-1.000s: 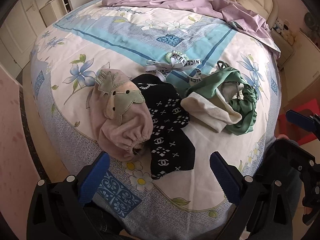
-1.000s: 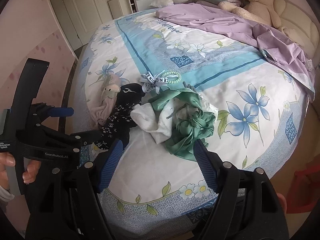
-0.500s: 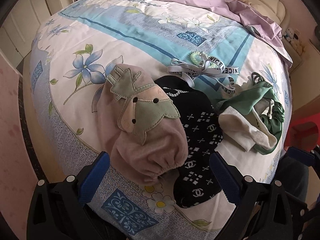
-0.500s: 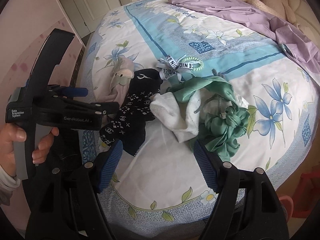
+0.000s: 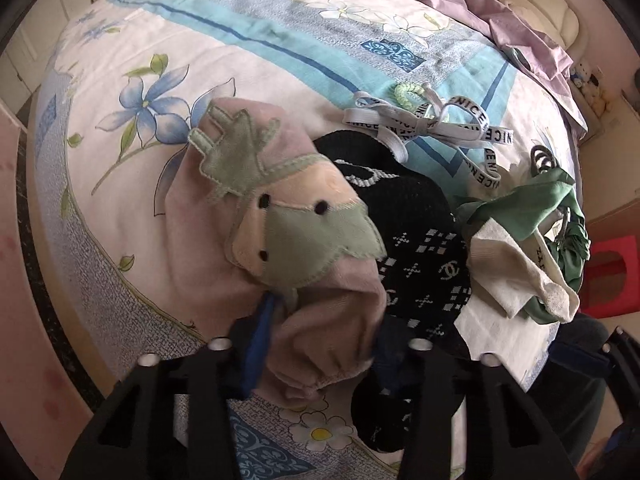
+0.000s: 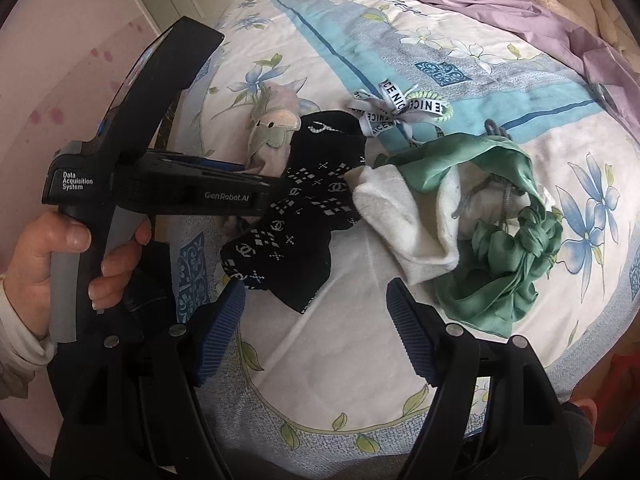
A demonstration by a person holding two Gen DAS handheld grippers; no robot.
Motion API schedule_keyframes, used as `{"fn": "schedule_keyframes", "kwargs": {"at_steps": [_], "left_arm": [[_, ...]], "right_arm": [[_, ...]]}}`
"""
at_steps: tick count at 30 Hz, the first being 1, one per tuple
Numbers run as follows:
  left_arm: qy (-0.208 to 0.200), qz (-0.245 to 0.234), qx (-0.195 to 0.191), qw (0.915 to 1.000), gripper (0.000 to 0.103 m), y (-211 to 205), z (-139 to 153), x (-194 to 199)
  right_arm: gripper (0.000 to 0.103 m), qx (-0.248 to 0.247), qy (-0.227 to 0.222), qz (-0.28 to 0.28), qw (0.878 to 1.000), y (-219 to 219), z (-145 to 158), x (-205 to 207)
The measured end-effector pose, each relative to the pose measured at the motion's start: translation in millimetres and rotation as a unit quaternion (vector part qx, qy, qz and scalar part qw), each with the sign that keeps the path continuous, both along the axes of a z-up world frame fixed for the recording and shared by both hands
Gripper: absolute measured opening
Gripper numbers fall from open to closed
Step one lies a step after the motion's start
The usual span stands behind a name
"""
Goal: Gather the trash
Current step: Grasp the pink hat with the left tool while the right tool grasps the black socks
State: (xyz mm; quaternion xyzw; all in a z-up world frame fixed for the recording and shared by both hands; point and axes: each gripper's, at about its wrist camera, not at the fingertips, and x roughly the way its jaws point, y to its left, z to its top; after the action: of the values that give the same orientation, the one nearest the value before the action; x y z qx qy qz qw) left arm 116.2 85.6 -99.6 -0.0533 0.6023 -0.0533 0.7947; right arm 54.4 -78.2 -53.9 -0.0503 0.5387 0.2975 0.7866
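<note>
The left gripper (image 5: 320, 340) has just been closing and now pinches the elastic cuff of the pink sleeve cover (image 5: 256, 240), which lies near the edge of the bed (image 5: 120, 60) against a black patterned sock (image 5: 420, 248). The right gripper (image 6: 316, 332) hangs with its jaws apart and empty, just above the sheet near the black patterned sock, a white sock (image 6: 404, 216) and a crumpled green cloth (image 6: 500, 264).

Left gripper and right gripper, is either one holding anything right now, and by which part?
The left gripper has just closed on the pink sleeve cover at its gathered cuff end. The right gripper is open, holding nothing.
</note>
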Motion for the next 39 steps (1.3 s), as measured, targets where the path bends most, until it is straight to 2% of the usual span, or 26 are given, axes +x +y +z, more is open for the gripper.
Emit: {"fn": "schedule_keyframes", "kwargs": {"at_steps": [2,4,12,14,15,17,18,19,21,26,39], "left_arm": [[0.002,0.007,-0.007,0.9999,0.020,6,0,0],[0.000,0.013,-0.012,0.9999,0.017,11,1,0],[-0.007,0.015,-0.013,0.9998,0.015,18,7,-4],[-0.006,0.018,-0.020,0.9996,0.015,23,9,-4],[-0.007,0.020,-0.020,0.9996,0.015,25,11,-5],[-0.011,0.023,-0.019,0.9995,0.015,28,14,-5],[-0.012,0.024,-0.017,0.9995,0.015,31,16,-7],[-0.014,0.026,-0.015,0.9995,0.015,32,18,-8],[-0.017,0.027,-0.014,0.9994,0.015,34,23,-10],[-0.029,0.033,-0.019,0.9989,0.015,38,40,-18],[-0.068,0.015,-0.008,0.9975,0.015,28,104,-57]], "right_arm": [[0.072,-0.002,0.001,0.007,1.000,6,-3,0],[0.072,-0.005,0.003,0.014,1.000,13,-7,1],[0.072,-0.023,0.015,0.016,0.999,38,-35,15],[0.069,-0.026,0.022,0.017,0.999,43,-41,19],[0.063,-0.024,0.029,0.020,0.999,45,-45,21],[0.039,-0.014,0.046,0.029,0.998,48,-51,21],[0.023,-0.014,0.049,0.032,0.998,50,-52,21],[0.020,-0.015,0.044,0.034,0.998,50,-51,19],[0.016,-0.012,0.034,0.039,0.999,51,-46,16],[0.015,-0.001,0.015,0.043,0.999,48,-27,7],[0.015,0.058,-0.042,0.046,0.996,27,57,-19]]}}
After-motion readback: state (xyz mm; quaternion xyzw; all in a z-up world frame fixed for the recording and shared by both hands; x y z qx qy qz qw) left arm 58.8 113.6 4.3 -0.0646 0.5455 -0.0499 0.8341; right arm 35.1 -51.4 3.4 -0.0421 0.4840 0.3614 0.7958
